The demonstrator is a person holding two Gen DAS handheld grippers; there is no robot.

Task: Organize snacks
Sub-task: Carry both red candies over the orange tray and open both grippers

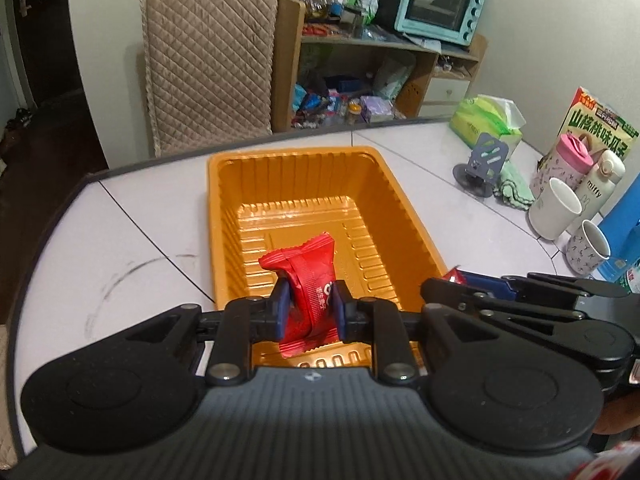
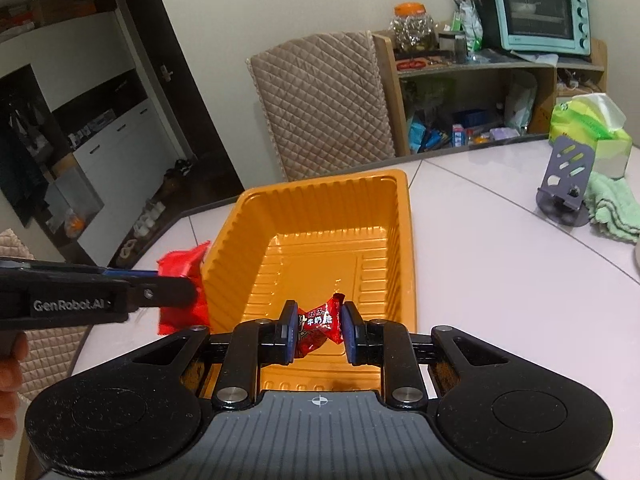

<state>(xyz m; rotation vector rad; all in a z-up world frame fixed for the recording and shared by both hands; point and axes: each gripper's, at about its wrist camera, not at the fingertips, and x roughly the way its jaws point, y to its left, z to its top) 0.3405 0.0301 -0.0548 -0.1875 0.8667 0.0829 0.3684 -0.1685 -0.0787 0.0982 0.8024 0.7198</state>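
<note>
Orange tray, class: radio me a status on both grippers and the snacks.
Left gripper shut on red snack packet. Right gripper shut on small red candy. Both over orange tray, nothing inside yet. Nothing in the way.

A home dining room: a white table [image 1: 132, 240] with mugs [image 1: 554, 208] and a tissue pack [image 1: 486, 120], a quilt-covered chair [image 1: 208, 64] at its far side, a cluttered wooden shelf [image 2: 472, 72] bearing a mint toaster oven [image 2: 540, 10], and shoes by the left doorway [image 2: 178, 168].
</note>
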